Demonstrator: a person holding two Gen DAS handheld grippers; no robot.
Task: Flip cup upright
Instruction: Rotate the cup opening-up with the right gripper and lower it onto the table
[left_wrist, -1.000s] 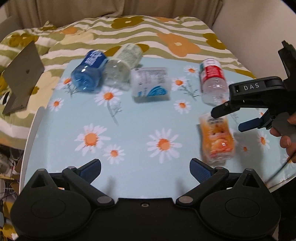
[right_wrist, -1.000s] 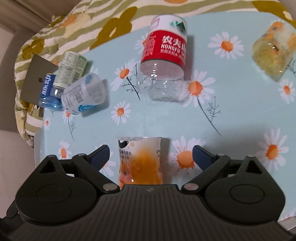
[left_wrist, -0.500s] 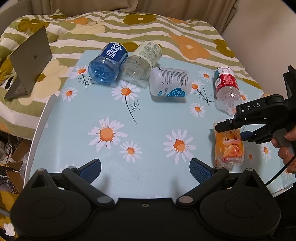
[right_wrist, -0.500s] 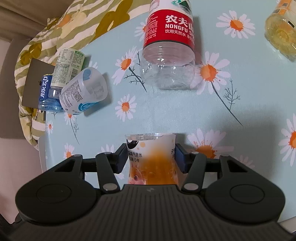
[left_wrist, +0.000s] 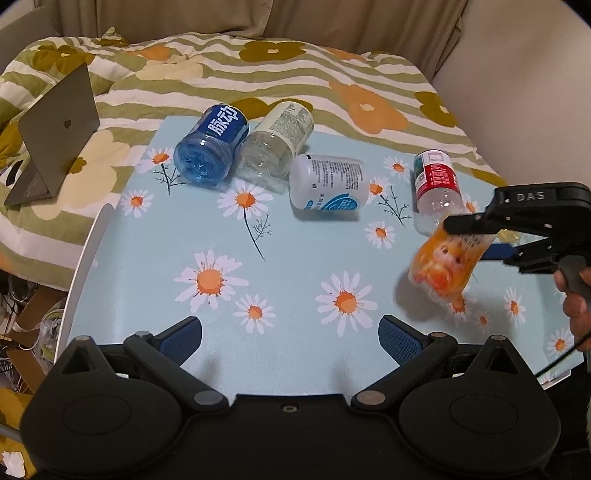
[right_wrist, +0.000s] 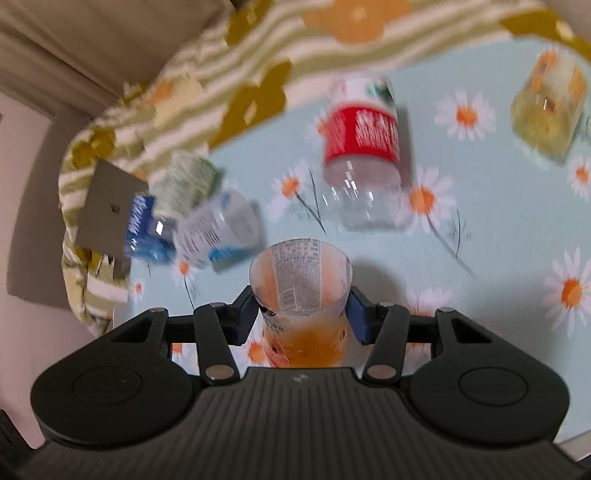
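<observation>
- Left wrist view: my left gripper (left_wrist: 290, 332) was spread wide, holding nothing. My right gripper (left_wrist: 471, 240) clamped the orange cup (left_wrist: 445, 264) at the right, tilted above the table (left_wrist: 155, 266), blurred.
- Right wrist view: the cup's (right_wrist: 301, 284) open mouth pointed away from the camera, its long axis along the fingers (right_wrist: 356, 315); its base was hidden.

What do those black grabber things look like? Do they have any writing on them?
Both are matte black plastic with rounded disc housings, silver rivets on hinged links, and blue textured pads. The left gripper shows blue pads. The right gripper has "DAS" in pale letters on its side, a grey trigger handle held by a bare hand, and a thin black cable.
</observation>
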